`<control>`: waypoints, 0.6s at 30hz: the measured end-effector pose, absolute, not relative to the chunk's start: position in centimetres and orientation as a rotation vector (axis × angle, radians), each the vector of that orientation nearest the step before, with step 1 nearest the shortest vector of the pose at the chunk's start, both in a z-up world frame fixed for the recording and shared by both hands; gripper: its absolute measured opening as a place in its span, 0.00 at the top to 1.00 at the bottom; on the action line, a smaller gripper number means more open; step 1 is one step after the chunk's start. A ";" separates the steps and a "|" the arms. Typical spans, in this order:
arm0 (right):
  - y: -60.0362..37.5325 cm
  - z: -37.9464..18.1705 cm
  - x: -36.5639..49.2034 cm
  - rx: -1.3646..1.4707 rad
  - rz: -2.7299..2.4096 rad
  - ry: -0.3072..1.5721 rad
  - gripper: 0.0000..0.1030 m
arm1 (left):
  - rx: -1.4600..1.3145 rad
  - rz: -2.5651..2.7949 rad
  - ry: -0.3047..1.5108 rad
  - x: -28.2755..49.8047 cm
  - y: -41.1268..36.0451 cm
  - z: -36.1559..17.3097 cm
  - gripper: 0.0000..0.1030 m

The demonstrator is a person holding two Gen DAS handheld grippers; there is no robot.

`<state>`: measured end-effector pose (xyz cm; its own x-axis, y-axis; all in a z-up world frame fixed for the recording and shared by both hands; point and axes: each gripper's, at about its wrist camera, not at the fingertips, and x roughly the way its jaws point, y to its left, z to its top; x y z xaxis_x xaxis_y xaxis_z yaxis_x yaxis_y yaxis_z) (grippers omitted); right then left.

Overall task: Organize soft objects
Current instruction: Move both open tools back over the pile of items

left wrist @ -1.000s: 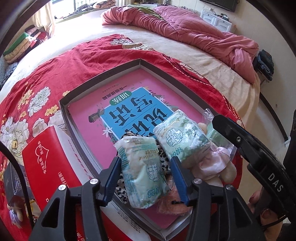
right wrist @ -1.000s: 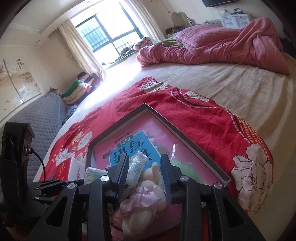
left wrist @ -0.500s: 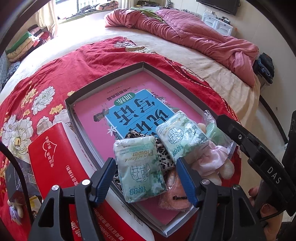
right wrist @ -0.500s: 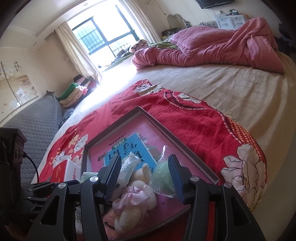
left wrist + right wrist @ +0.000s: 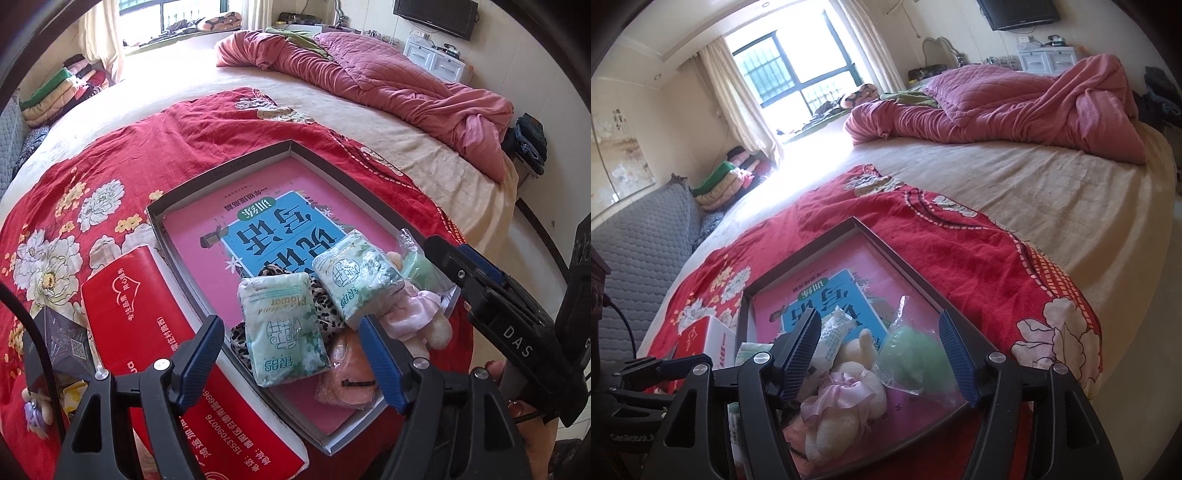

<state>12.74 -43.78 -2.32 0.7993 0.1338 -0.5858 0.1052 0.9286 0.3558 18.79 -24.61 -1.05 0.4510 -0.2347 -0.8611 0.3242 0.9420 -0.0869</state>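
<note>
A shallow grey tray (image 5: 221,173) holding a pink and blue book (image 5: 280,229) lies on the bed. Soft things are piled in its near corner: two green tissue packs (image 5: 284,325) (image 5: 354,273), a leopard-print cloth (image 5: 321,295), a cream plush toy (image 5: 842,398) with a pink bow, a green item in a clear bag (image 5: 912,354) and a peach piece (image 5: 347,373). My left gripper (image 5: 291,332) hovers over the nearer pack, its jaws opening and clear of it. My right gripper (image 5: 879,325) straddles the toy and bag, jaws opening, touching neither.
The tray rests on a red floral cloth (image 5: 110,162). A red carton (image 5: 136,317) and a small dark box (image 5: 62,339) lie left of it. A rumpled pink quilt (image 5: 388,81) covers the far side of the bed. A grey sofa (image 5: 635,243) stands on the left.
The left jaws let go of the nearer tissue pack, spread and drew back upward. The right jaws spread away from the plush toy, which stays in the tray.
</note>
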 end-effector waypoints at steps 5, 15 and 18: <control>-43.4 -1.6 12.1 0.348 -0.011 0.627 0.27 | 0.098 -0.329 1.028 17.9 -24.2 -0.4 0.20; -42.0 -0.1 11.0 0.290 -0.015 0.600 0.25 | 0.097 -0.308 1.013 16.0 -22.8 0.5 0.19; -41.5 0.3 10.7 0.256 -0.016 0.595 0.24 | 0.085 -0.301 1.007 15.6 -22.3 0.8 0.19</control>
